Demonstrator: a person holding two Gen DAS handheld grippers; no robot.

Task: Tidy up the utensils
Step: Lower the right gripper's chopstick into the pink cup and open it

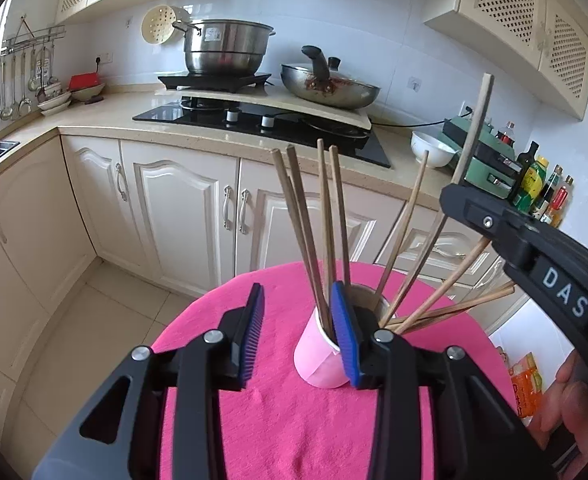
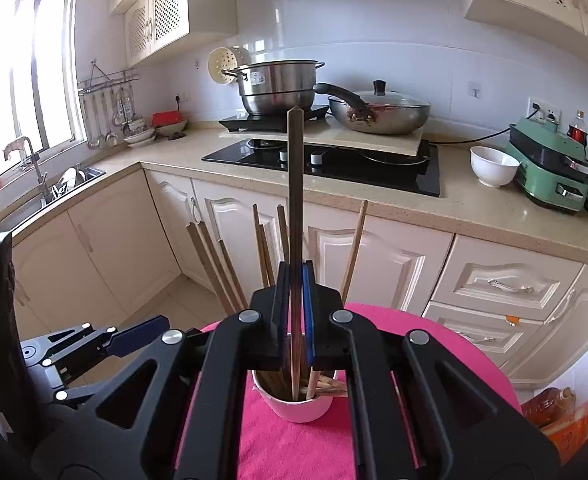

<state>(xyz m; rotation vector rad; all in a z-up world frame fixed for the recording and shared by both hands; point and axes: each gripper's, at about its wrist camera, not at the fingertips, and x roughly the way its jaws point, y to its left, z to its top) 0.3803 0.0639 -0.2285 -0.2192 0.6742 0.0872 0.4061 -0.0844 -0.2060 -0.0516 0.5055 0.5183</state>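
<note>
A small round table under a pink cloth (image 1: 278,420) stands in a kitchen of cream cabinets (image 1: 182,208), with a black hob (image 1: 254,120) on the beige counter. On the cloth stands a pale cup (image 2: 299,408) full of chopsticks (image 1: 317,232). The left gripper (image 1: 299,336) is spread beside it, pinching nothing – the right gripper (image 2: 295,312) is pressed together on one chopstick (image 2: 295,200), upright over the cup.

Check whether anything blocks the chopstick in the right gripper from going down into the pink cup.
Nothing visibly closes off the pink cup. The right gripper holds its chopstick above the mouth. The other chopsticks already crowd the cup, fanning outward, and the left gripper's blue pad sits at the rim.
</note>
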